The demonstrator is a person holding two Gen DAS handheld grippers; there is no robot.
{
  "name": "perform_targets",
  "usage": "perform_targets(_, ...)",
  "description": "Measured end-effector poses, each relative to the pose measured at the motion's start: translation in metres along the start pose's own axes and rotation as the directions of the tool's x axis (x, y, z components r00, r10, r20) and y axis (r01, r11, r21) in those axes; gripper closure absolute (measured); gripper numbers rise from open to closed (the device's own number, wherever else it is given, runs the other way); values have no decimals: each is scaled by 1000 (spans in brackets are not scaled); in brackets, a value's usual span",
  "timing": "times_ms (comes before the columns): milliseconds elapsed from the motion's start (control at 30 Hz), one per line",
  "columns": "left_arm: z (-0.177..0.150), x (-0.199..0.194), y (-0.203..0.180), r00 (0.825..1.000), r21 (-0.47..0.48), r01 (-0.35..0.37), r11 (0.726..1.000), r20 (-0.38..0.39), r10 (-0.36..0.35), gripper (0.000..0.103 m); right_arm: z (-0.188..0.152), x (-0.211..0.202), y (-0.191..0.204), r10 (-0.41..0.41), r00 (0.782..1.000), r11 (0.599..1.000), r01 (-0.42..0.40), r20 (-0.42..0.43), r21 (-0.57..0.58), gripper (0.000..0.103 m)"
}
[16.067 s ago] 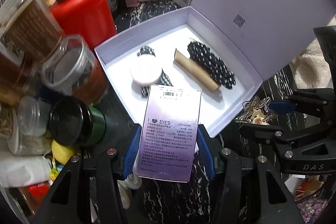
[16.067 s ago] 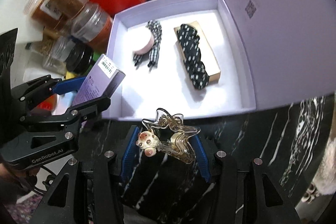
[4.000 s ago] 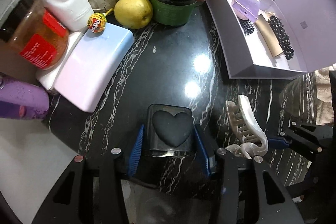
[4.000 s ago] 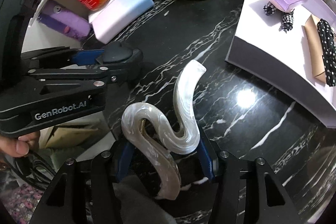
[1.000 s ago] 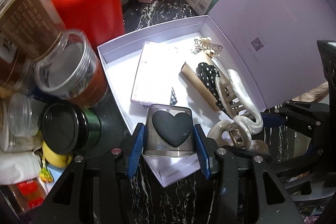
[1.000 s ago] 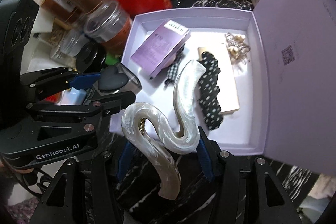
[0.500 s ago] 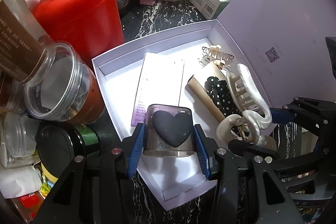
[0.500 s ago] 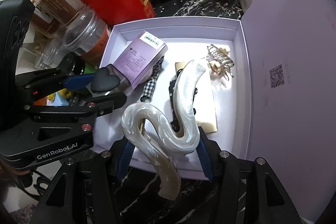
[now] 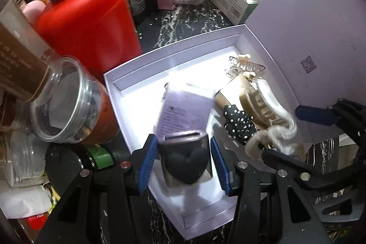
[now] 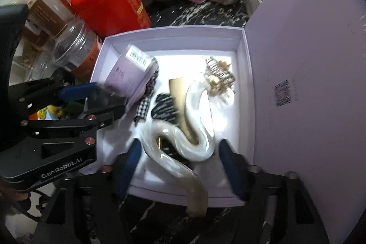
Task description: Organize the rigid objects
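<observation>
— So where do both grippers stand?

— Both point down into the lilac box (image 10: 240,200). Right gripper (image 10: 177,160): jaws have just been opening, now wide, the pearly hair claw (image 10: 194,129) loose between them. Left gripper (image 9: 184,160): jaws also just opening, the clear case with a black heart (image 9: 186,161) between them, apparently freed.

— Best way to finish?

— Probably lift straight up — avoid snagging either item.

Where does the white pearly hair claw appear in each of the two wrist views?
Left wrist view: the white hair claw lies right of centre, inside the lavender box.
Right wrist view: it is at lower centre, between the right gripper pads.
Shared landmark: the red canister.
</observation>
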State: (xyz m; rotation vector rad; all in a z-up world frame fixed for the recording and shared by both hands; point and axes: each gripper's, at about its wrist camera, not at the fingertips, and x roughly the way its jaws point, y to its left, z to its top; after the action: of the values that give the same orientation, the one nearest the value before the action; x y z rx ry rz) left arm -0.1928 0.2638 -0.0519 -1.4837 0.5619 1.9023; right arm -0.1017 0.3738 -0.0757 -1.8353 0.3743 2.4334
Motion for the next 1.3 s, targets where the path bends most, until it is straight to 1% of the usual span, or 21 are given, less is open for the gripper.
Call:
perform_targets(33,-1,0,1,1000,-5,-2,1000,-3,2,42,0,-1,0,5,1000,1000,-5,8,-2,26)
perform_targets(67,-2,-1,4,1000,-17,-7,1000,-7,7,36,0,-3,1,6,1000,1000,-6,15,-2,25)
perform_targets(100,-3,-2,7,1000,-29,-9,1000,-7,9,26,0,-5,1,1,1000,1000,-1,22,-3,24)
perform_targets(133,-4,-3,10,1000,-39,-1,999,-4,1,23,0,-7,1,-1,1000,1000,2,26,-7,23)
perform_targets(200,-6,-6,14,1000,-55,15,998,1,-15,22,0,-9,3,-3,999,1000,3,32,-9,21)
perform_targets(333,-11,-15,15,1000,-60,-9,998,16,10,22,-2,-12,6,4,999,1000,-3,33,-16,21)
perform_targets(567,-20,-28,18,999,-96,-18,995,30,21,22,-5,-18,13,24,999,999,-23,36,-34,21)
perform_targets(733,-30,-43,21,999,-131,-17,991,46,23,22,-9,-26,22,36,998,997,-33,46,-72,21)
perform_targets(1100,-59,-90,28,989,-206,-62,976,117,88,22,-25,-51,43,67,994,991,-55,87,-126,21)
perform_targets(1300,-78,-110,25,984,-234,-74,969,139,109,22,-37,-69,54,81,991,986,-64,108,-155,21)
